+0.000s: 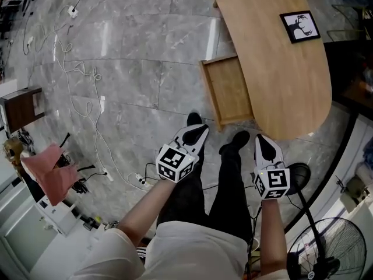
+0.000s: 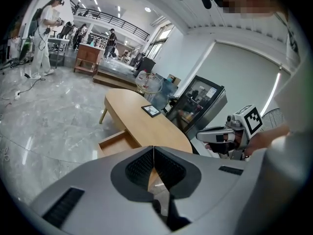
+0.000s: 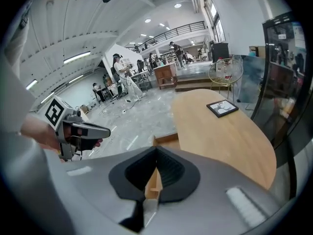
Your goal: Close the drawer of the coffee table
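- looking down in the head view, the drawer [image 1: 228,91] stands pulled well out from the long side of the worktop [image 1: 280,69], with its front facing away from it. the left hand-held gripper [image 1: 199,128] and right hand-held gripper [image 1: 266,142] hang near the drawer's near corner, and neither touches it.
- in the left gripper view, the left hand-held gripper [image 2: 153,153] has its jaws pressed together tip to tip with nothing between them. the open drawer [image 2: 115,143] lies just beyond the tips.
- in the right gripper view, the right hand-held gripper [image 3: 156,155] is likewise closed and empty. the drawer [image 3: 166,141] shows behind its tips, under the worktop [image 3: 220,131] edge.
- closed jaws look right for a push. the step likely calls for bringing the tips round to the drawer front and setting them near its middle, or one to each side.
- the push should probably go straight in along the runners. uneven pressure could skew and jam the drawer, so it seems wise to ease off as the front comes flush.
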A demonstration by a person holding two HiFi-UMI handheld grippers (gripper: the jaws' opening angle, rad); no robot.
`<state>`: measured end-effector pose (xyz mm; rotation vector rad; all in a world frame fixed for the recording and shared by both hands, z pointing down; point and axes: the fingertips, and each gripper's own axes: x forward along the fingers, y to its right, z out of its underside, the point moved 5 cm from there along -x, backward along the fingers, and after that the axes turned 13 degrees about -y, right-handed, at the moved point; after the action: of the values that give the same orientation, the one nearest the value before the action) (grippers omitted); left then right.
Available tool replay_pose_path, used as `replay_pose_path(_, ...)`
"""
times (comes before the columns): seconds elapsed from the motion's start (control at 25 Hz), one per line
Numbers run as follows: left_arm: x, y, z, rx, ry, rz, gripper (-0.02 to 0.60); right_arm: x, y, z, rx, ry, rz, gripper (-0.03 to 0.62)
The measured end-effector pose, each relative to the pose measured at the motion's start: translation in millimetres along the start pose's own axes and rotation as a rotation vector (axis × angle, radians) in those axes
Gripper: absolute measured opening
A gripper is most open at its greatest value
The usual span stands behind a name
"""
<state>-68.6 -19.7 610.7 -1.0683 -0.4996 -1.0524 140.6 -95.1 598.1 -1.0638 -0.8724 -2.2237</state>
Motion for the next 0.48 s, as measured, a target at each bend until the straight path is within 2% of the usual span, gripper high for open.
replay_pose_path(0.12,16.4,-9.2,15.0,0.005,-0.024,0.005,0.008,17.1,-3.2,11.6,-0.010,-0.016,-0.002,0.011)
replay_pose_path(0.28,38.4,-22.5,30.6,0.032,-0.047,-0.002,0.008,41.8,-13.2,28.8,-0.108,-0.060,-0.002,0.011)
replay_pose_path(0.48,60.0,-35.7,48.6,0.047,-0.060,0.014,0.008,67.4,-22.7,51.4,-0.131,-0.095,-0.022,0.011)
